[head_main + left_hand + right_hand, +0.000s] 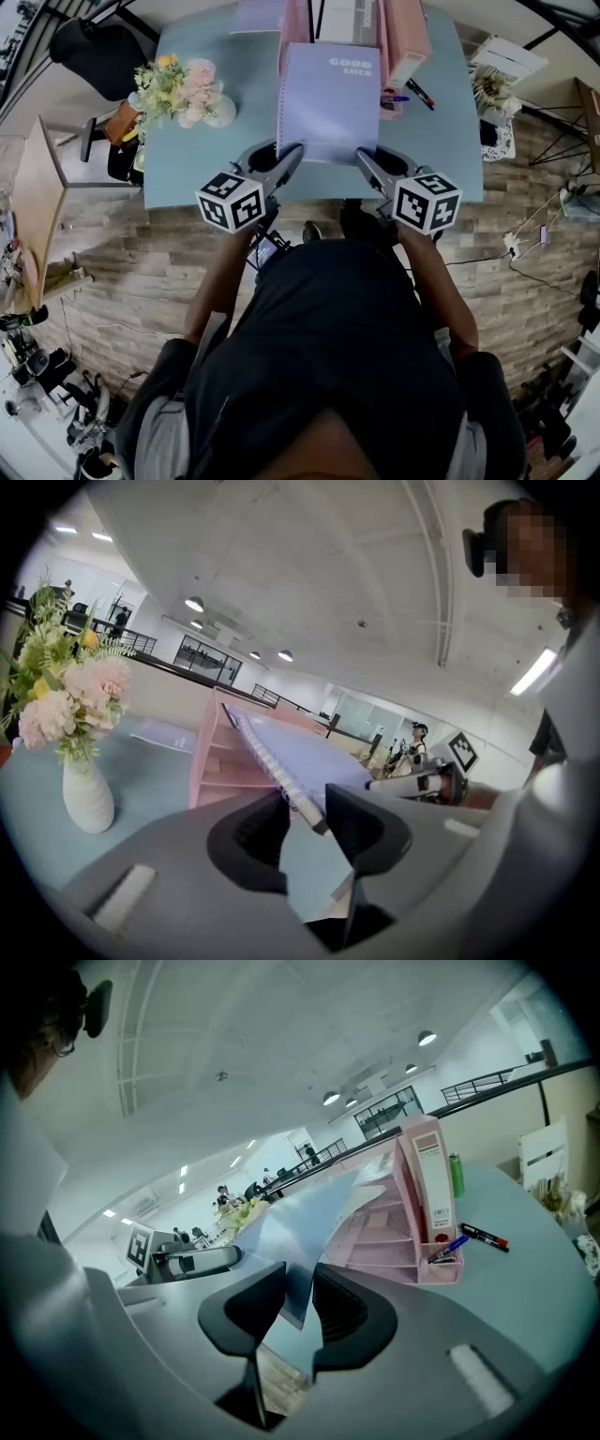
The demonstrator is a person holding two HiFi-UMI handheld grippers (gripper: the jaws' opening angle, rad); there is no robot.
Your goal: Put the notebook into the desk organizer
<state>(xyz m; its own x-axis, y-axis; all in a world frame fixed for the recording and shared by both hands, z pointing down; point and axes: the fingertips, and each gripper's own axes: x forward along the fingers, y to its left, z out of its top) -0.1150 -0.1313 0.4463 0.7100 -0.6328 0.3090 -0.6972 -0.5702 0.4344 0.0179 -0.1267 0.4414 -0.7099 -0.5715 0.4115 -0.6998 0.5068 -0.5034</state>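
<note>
The left gripper (305,808) is clenched on the spiral-bound near corner of the notebook (314,761), and the right gripper (300,1290) pinches the other near corner. The lilac notebook hangs between them, tilted over the blue table (187,159), its far edge by the pink desk organizer (409,37).

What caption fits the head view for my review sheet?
Left gripper and right gripper grip the near corners of a lilac spiral notebook angled toward the pink desk organizer on a blue table.
</note>
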